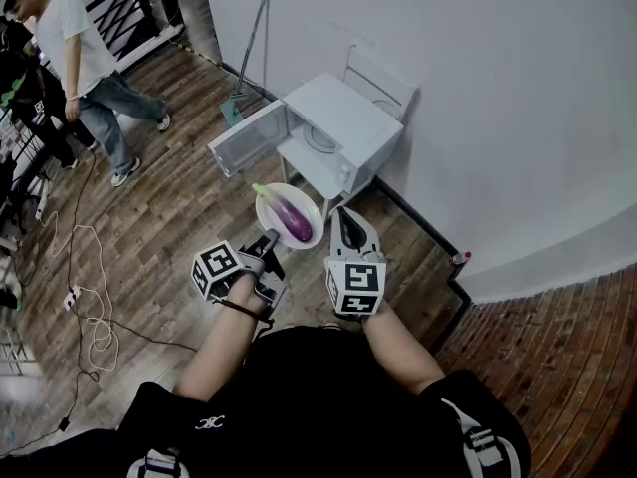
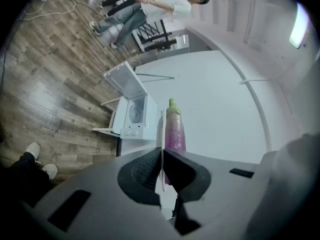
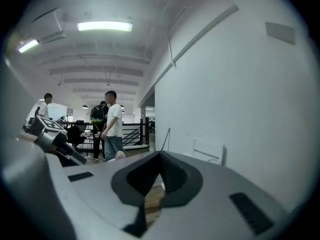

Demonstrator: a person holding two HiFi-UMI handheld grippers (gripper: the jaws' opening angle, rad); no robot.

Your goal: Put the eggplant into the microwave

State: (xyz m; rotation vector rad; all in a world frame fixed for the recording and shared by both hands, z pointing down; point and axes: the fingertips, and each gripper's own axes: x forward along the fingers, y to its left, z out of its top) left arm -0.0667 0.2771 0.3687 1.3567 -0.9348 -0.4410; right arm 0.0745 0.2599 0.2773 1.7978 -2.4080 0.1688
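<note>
- The left gripper (image 1: pixel 265 243) has its jaws pressed together on the near rim of a white plate (image 1: pixel 267 210). In the left gripper view the rim runs edge-on between the pads (image 2: pixel 150 168).
- The purple eggplant (image 1: pixel 292 219) lies on that plate just beyond the left jaws, lengthwise away from them. It has not reached the oven, so I judge this to be the carrying step, roughly mid-task.
- The eggplant (image 2: pixel 175 131) is long, slim and glossy, pinkish-purple and paler in patches, with a green stalk cap at the end farthest from the jaws. It sits loose on the plate, so I expect it would roll if the plate tips.
- The white microwave (image 1: pixel 343 118) stands ahead of both grippers, well apart from the jaws. Its door (image 1: pixel 247 139) is swung open to the left and the cavity is exposed.
- The next move, as I read it, is to bring the plate forward and level. It should pass to the right of the open door, with the far rim aimed into the cavity.
- The right gripper (image 1: pixel 345 217) hangs just right of the plate. Its jaw tips meet at the far end and grip nothing (image 3: pixel 160 156).
</note>
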